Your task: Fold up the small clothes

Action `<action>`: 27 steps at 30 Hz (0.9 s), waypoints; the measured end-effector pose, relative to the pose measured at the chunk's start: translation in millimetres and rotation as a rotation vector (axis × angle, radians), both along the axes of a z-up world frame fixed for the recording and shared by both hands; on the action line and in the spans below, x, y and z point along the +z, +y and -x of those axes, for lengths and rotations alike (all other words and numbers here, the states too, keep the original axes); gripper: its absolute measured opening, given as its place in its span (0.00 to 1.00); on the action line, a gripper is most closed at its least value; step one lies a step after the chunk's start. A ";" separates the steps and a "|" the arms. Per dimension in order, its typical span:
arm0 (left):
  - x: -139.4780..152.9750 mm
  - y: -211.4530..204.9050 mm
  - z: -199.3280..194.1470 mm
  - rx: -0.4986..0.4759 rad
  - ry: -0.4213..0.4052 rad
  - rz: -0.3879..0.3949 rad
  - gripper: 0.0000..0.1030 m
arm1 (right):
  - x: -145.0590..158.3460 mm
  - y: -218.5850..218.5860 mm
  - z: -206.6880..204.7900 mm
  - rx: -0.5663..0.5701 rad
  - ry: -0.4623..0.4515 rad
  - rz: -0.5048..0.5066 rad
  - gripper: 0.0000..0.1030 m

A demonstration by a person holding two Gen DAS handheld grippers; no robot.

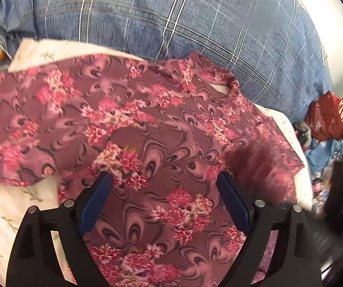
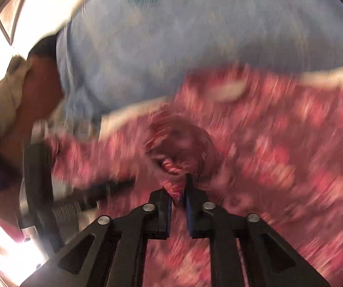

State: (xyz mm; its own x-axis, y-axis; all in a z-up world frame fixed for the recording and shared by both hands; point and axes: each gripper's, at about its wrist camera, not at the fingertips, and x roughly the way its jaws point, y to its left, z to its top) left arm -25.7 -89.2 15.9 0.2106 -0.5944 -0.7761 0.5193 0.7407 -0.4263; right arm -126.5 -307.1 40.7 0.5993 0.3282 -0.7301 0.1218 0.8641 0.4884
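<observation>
A small pink and maroon flowered shirt (image 1: 147, 129) lies spread on a cream sheet (image 1: 1, 215), collar toward the upper right. My left gripper (image 1: 164, 179) is open just above the shirt's lower middle, holding nothing. In the blurred right wrist view my right gripper (image 2: 178, 186) is shut on a bunched fold of the same flowered shirt (image 2: 267, 143), lifted off the rest of the cloth.
A blue plaid quilt (image 1: 171, 19) lies beyond the shirt, and shows as a blue blur in the right wrist view (image 2: 195, 47). A red bag (image 1: 324, 117) and clutter lie at the right edge. A dark frame (image 2: 37, 191) stands at the left.
</observation>
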 end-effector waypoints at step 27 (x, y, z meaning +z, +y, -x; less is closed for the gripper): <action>11.9 -38.4 47.5 -0.137 0.086 0.258 0.11 | -37.5 -172.6 81.3 -0.585 -0.020 -0.383 0.29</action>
